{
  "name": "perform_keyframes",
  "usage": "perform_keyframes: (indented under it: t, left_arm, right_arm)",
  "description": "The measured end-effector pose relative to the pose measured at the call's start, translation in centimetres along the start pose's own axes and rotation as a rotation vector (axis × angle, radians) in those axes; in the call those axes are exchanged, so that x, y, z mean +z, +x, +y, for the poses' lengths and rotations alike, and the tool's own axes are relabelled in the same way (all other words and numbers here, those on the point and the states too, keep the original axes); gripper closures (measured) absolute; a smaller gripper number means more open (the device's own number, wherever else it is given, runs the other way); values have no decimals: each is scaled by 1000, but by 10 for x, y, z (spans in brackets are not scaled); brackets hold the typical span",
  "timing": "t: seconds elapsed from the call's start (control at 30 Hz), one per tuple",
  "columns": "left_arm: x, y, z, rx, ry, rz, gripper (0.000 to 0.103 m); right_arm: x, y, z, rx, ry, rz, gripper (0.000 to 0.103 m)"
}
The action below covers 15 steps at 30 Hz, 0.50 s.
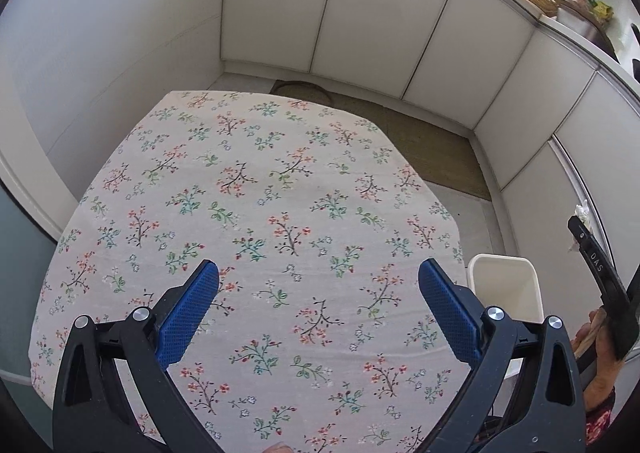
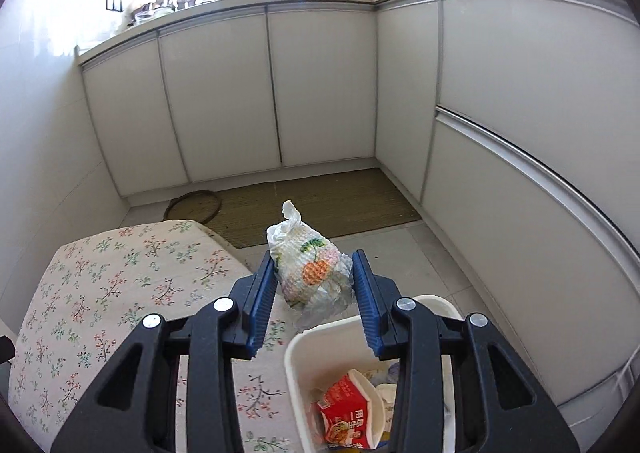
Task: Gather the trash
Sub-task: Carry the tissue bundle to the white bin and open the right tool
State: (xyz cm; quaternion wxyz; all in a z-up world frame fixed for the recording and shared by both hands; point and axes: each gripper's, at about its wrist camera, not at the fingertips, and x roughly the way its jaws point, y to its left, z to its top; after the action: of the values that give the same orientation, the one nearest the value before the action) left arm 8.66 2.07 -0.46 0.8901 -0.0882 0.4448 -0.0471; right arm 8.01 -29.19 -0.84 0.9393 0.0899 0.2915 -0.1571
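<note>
Readable text: "DAS" in white on the right gripper arm, seen at the frame edge in left wrist view. Red carton in the white bin has Chinese print, too small to read, partly hidden behind the gripper finger.

Right gripper pads clamp a crumpled printed tissue wad, held over floor just beyond the bin rim, jaws partway apart. Left gripper jaws stand wide, nothing between, above the floral tablecloth. Bin sits beside the table's edge, bottom cut off. White cabinets, woven mat on tiled floor, cluttered counter blown out by window glare.
</note>
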Motion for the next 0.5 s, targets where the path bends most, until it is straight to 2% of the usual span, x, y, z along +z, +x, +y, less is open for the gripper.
perform_keyframes:
  t: [0.23,0.5]
  left_arm:
    - [-4,-1,-54,-70,83,-22,7]
    - [-14,1,-105,-129,157,-32,7]
  right_arm:
    - [-12,-5,-48,-104,78,43,65]
    - [-24,-5,-87,-177,111,71,63]
